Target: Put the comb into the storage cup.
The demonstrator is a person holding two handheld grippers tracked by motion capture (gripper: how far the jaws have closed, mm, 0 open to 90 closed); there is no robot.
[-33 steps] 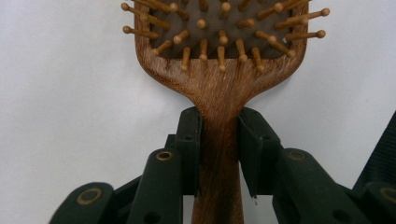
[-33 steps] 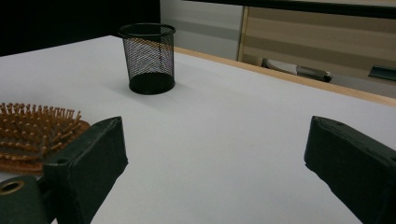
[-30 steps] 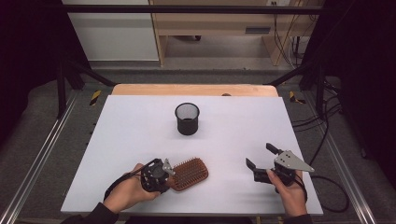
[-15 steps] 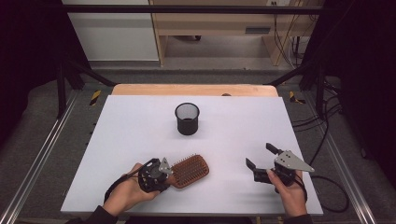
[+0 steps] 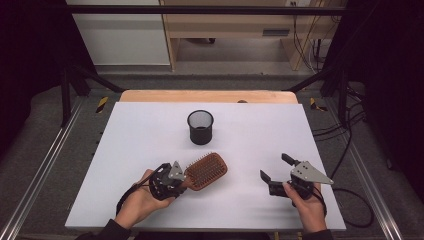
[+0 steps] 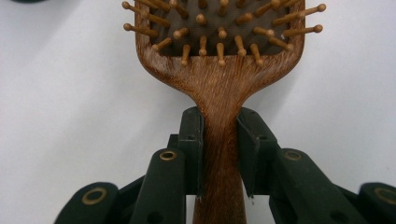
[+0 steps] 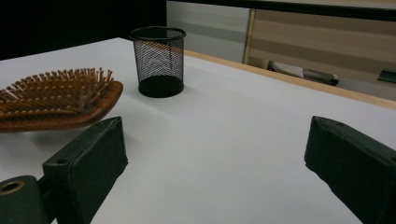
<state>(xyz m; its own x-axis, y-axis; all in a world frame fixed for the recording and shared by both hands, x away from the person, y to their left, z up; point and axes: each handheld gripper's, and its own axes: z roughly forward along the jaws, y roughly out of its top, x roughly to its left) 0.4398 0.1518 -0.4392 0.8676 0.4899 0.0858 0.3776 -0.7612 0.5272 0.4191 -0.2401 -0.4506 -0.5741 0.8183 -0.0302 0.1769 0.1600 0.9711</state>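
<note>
While the left gripper (image 5: 176, 179) sits near the front edge of the white table (image 5: 140, 130), its two black jaws are closed on the narrow neck of the brown wooden paddle hairbrush (image 5: 206, 170), pads pressing both sides of the handle just below where it flares into the head, as the left gripper view shows. The brush lies bristles up, head pointing away and to the right; in the right gripper view the head looks slightly raised off the surface, though contact under the handle can't be told. Right gripper (image 5: 278, 171) rests near the front right, well apart from the brush, jaws spread wide and holding nothing. Farther back, near table centre, stands the black wire-mesh cylindrical pen cup (image 5: 200, 127), upright, open top, looks empty. Likely step: lift the brush and drop it into the cup. To do it well: keep the squeeze firm, since the grip is at the neck and the heavy head will want to droop or twist; lift straight up before travelling; rotate so one end points down over the cup mouth. Handle-first would fit best, but the gripper occupies the handle, so a regrip or handoff to the right gripper may be needed. The head looks nearly as wide as the mouth, so centre it carefully. The cup is light mesh, so lower gently and avoid nudging the rim or it could tip.
</note>
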